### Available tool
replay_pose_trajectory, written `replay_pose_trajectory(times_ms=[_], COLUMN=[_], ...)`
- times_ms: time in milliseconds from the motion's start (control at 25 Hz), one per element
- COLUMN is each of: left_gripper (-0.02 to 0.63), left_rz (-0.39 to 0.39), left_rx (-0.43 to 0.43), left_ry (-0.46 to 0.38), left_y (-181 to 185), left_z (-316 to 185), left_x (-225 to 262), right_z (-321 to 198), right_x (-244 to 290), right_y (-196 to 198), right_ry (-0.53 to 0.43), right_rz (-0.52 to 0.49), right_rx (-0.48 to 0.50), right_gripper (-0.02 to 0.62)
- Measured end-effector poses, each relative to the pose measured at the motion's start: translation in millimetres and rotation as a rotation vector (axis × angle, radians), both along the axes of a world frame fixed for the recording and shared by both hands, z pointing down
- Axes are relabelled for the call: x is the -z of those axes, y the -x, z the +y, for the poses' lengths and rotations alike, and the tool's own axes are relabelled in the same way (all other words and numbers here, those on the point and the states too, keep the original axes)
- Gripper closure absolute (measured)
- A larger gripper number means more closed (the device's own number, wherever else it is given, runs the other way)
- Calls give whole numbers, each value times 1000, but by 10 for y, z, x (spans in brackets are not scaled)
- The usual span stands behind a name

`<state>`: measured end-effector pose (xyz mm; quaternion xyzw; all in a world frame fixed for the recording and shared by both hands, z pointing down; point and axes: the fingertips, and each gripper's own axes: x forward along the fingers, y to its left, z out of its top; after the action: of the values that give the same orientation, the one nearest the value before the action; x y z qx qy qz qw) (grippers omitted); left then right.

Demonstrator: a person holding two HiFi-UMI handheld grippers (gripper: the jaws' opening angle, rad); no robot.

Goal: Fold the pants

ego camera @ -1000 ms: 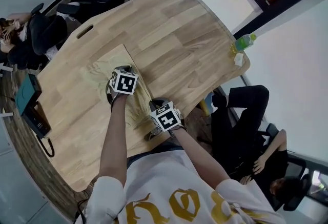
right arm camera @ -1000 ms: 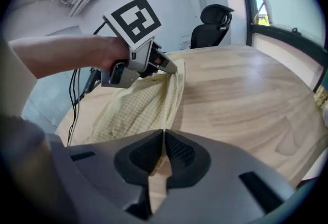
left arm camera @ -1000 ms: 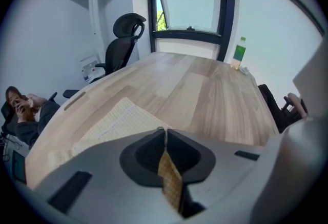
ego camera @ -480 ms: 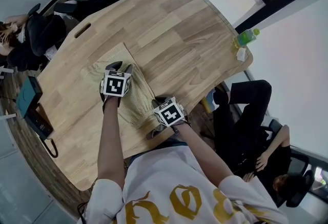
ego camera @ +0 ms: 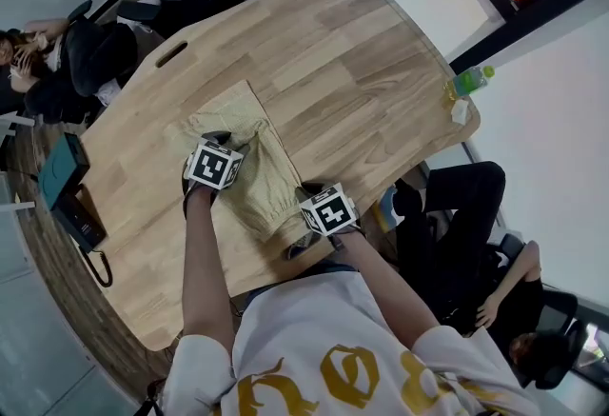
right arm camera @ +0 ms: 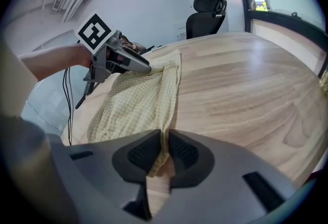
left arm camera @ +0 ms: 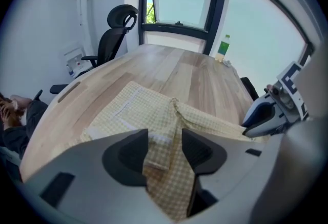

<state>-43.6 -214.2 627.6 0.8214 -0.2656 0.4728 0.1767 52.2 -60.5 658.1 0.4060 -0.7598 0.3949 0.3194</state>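
Note:
The pale yellow checked pants (ego camera: 249,167) lie bunched in a long folded strip on the wooden table (ego camera: 324,52). My left gripper (ego camera: 215,146) hovers over their far end. In the left gripper view its jaws (left arm camera: 164,148) stand wide open, having just been opening, and cloth (left arm camera: 154,115) lies loose between them, untouched by the pads. My right gripper (ego camera: 309,214) is at the near end by the table edge. Its jaws (right arm camera: 164,154) have just been opening and are parted a little. A thin cloth edge (right arm camera: 154,161) hangs between them against one pad.
A green bottle (ego camera: 471,81) stands at the table's far right corner. A black device with a cable (ego camera: 62,181) lies on the left edge. People sit at the left (ego camera: 57,62) and lower right (ego camera: 476,243). Office chairs (left arm camera: 115,28) ring the table.
The left gripper's jaws went from shut on the cloth to wide open, and it drew back a little toward me. The right gripper stayed put while its jaws parted slightly.

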Motion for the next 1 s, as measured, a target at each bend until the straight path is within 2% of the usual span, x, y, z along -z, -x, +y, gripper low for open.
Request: replay_pose_trajectory(times_ms=[120,240,280,320,440,640,840,1000], left_gripper=[411,520,568,580,584,584,584,584], left_rz=[-40,-125,-138,-138,-103,-92,-155,-185], left_rx=[3,-18,-16,-4,39,40,-44,-109], left_ry=[3,-58,-75,-84,-106,-176,-219,-209], left_y=[56,123,128,129,123,29,-166,-381], left_z=[-8,-85,-111,-142,-297,-654,-944,-1089], left_x=[-101,-92,-60,-22,128,386,497,434], right_z=[-3,-13,-10,-5,-1,-7,-2,-2], right_x=[-5,-7,-10,-14,-15,-4,2,-4], right_y=[9,5,2,0,-4,13,40,25], right_ry=[11,20,23,25,22,24,38,45], right_rz=[0,-5,-6,-6,-16,-13,-10,-14], right_rx=[5,4,7,12,15,18,41,46], right_gripper=[551,551,551,551,551,554,557,563])
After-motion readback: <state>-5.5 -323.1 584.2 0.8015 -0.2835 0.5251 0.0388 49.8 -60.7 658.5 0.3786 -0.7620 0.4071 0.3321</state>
